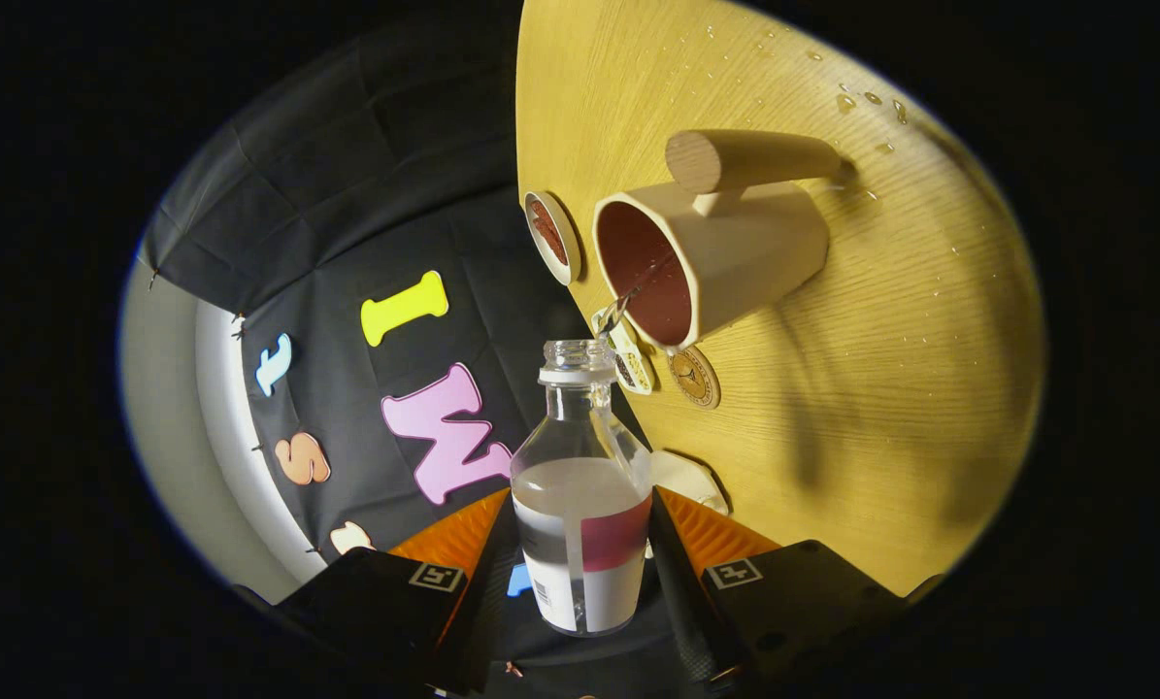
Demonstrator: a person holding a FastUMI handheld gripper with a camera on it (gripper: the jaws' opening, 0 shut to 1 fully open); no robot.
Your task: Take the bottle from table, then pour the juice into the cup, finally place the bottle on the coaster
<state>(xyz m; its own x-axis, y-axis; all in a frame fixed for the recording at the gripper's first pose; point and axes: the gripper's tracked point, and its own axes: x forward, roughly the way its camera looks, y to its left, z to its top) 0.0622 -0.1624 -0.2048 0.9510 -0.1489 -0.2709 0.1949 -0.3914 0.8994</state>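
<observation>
The gripper [580, 544] clamps one clear glass bottle [582, 505], low centre, pouring toward one cream wooden-handled cup [725, 257] beside one round coaster [551, 236] on the wooden table [880, 388].

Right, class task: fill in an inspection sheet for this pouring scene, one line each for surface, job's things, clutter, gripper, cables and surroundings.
Surface: wooden table, water drops scattered on it.
Job's things: bottle tipped toward the cup, cap off, part full; a thin stream runs from its mouth into the cup. Coaster lies below the cup, bare.
Clutter: small round dish beside the cup; tags near the bottle mouth; white object by the jaws, unclear what.
Gripper: gripper with jaws shut on the bottle's body.
Cables: nothing seen.
Surroundings: black cloth wall.
</observation>
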